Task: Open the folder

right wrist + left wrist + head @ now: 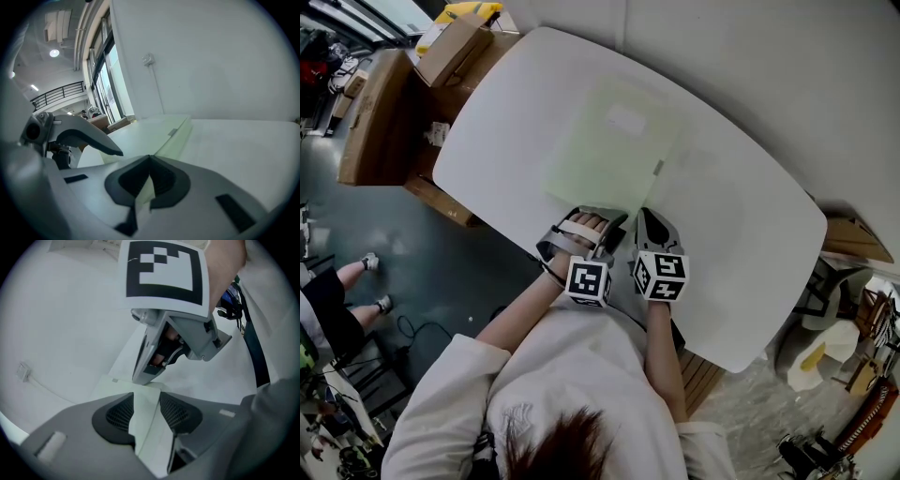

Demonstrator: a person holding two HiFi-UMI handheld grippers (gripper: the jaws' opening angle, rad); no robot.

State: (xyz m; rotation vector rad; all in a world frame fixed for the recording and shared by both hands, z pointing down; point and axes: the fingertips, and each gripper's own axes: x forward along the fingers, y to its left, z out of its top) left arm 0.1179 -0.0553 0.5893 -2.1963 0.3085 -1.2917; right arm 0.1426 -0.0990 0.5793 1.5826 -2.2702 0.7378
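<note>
White table (741,244), left tool (147,409) tilted down, jaws apart astride folder (609,150), right tool (150,177) pinching it

No words or numbers can be read. The marker cubes (588,280) show only black and white squares. The white label (625,119) on the folder (600,164) is too faint to read.

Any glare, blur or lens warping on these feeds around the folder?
Head view: flat, even light; the pale green folder barely stands out from the white table. Left gripper view: strong fisheye, dark corners, near jaws slightly soft. Right gripper view: fisheye too, bright windows at left, no glare on the folder.
</note>
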